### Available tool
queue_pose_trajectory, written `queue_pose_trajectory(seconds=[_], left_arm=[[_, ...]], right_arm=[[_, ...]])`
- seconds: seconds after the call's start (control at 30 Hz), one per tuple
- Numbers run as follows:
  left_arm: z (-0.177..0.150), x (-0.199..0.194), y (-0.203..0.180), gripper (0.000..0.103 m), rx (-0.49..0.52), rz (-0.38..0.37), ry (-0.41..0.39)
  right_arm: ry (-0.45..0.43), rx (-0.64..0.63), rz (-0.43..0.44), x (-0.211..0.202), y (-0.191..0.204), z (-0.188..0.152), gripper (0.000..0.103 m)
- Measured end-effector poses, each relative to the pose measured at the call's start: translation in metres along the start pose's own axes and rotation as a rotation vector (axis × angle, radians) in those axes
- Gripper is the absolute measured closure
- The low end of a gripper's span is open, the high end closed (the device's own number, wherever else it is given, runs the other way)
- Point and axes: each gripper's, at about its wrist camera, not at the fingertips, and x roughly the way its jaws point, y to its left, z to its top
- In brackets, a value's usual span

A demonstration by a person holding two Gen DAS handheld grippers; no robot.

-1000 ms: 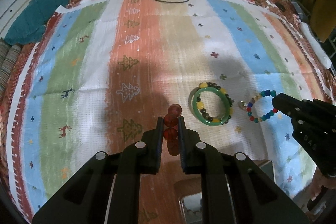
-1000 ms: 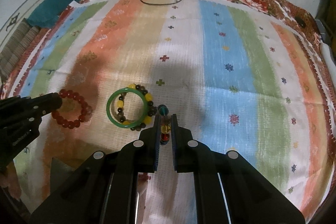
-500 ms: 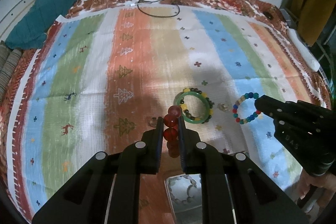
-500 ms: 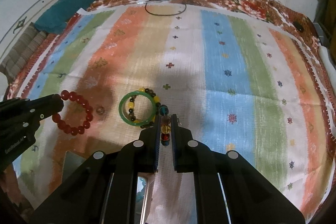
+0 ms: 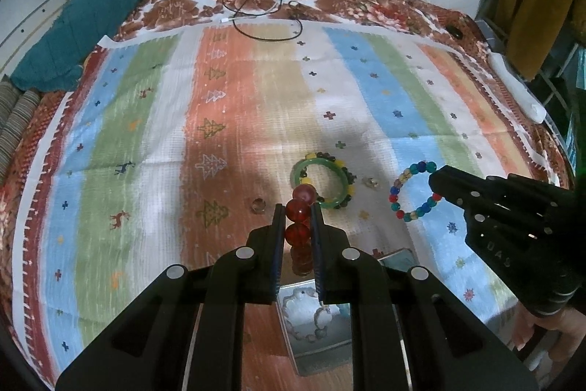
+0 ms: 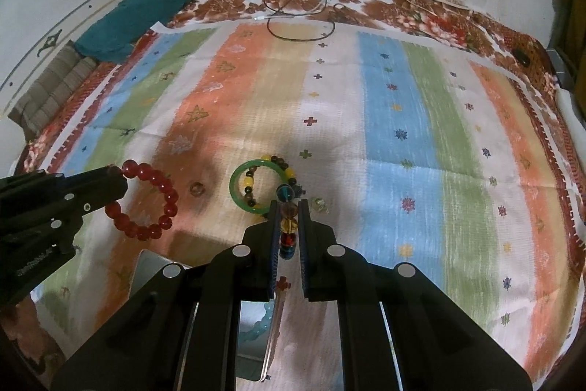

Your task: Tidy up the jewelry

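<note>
Red beads (image 5: 297, 220) sit clamped edge-on between the left claw's (image 5: 298, 218) jaws; only the right view shows them as a full ring (image 6: 146, 200) hanging above the cloth (image 6: 384, 120). Likewise the right claw (image 6: 287, 218) pinches a mixed-colour bracelet (image 6: 286, 218), whose whole loop (image 5: 414, 191) appears only from the left. Between both, a green bangle (image 5: 320, 184) lies on the cloth over a dark-and-yellow bead string. Below, a tin (image 5: 315, 347) holds pale beads; the right view shows turquoise ones (image 6: 256, 327).

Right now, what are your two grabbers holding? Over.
Left gripper shut on red bead bracelet. Right gripper shut on multicolored bead bracelet. Green bangle on cloth. Nothing blocking.
</note>
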Motion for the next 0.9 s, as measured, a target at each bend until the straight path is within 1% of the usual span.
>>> queue_pose_trajectory(seconds=[0.43, 0.9], left_arm=[[-0.011, -0.017, -0.005, 0.09, 0.01, -0.014, -0.023], [-0.033, -0.039, -0.015, 0.09, 0.04, -0.026, -0.048]], right_arm=[[-0.029, -0.012, 0.015, -0.019, 0.011, -0.011, 0.093], [-0.06, -0.032, 0.041, -0.042, 0.021, -0.026, 0.093]])
